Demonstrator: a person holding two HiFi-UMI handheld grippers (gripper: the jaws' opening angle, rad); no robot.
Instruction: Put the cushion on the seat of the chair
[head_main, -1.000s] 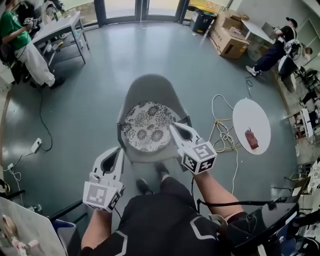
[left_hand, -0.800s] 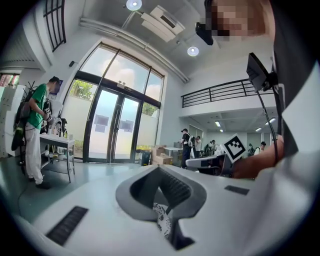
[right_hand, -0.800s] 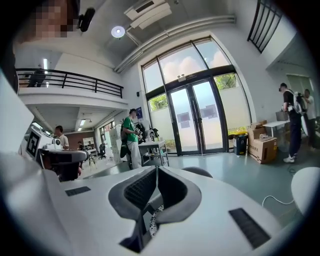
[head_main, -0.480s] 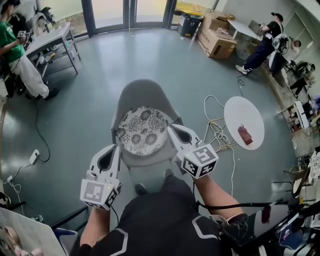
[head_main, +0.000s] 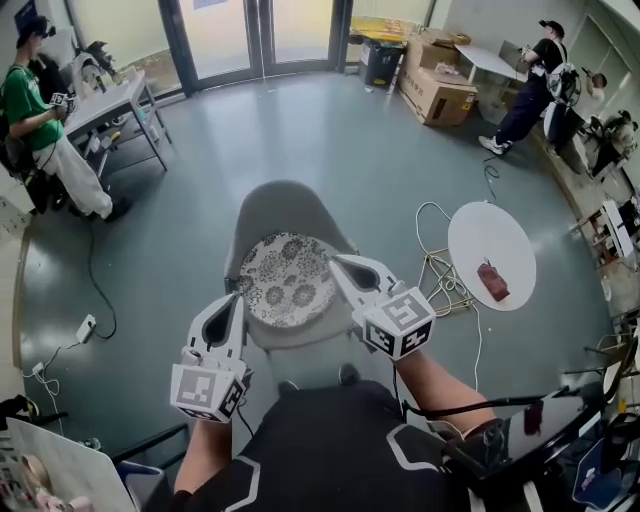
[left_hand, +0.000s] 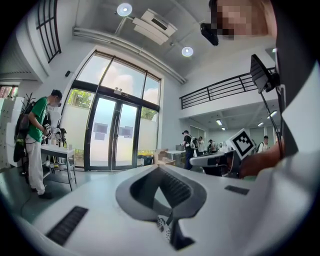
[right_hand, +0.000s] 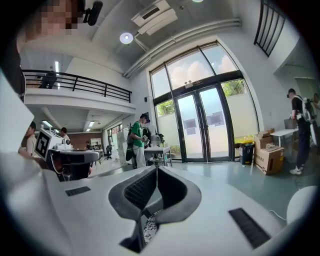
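A round cushion (head_main: 288, 280) with a black-and-white flower pattern lies flat on the seat of the grey shell chair (head_main: 280, 210). My left gripper (head_main: 237, 299) is at the cushion's left front edge, its jaws shut with nothing between them. My right gripper (head_main: 334, 261) is at the cushion's right edge, also shut and empty. In the left gripper view the jaw tips (left_hand: 159, 167) meet, and a sliver of the cushion (left_hand: 162, 226) shows below them. The right gripper view shows the same: tips (right_hand: 156, 167) together, and a patch of cushion (right_hand: 148, 227) underneath.
A small round white table (head_main: 490, 240) with a red object (head_main: 490, 281) stands right of the chair, with loose cables (head_main: 440, 270) on the floor between. Cardboard boxes (head_main: 440, 95) and a person (head_main: 530, 80) are at the back right. A desk (head_main: 105, 105) and a person in green (head_main: 30, 100) are at the back left.
Both grippers have risen a little beside the chair and stay shut. The cushion keeps its place on the seat.
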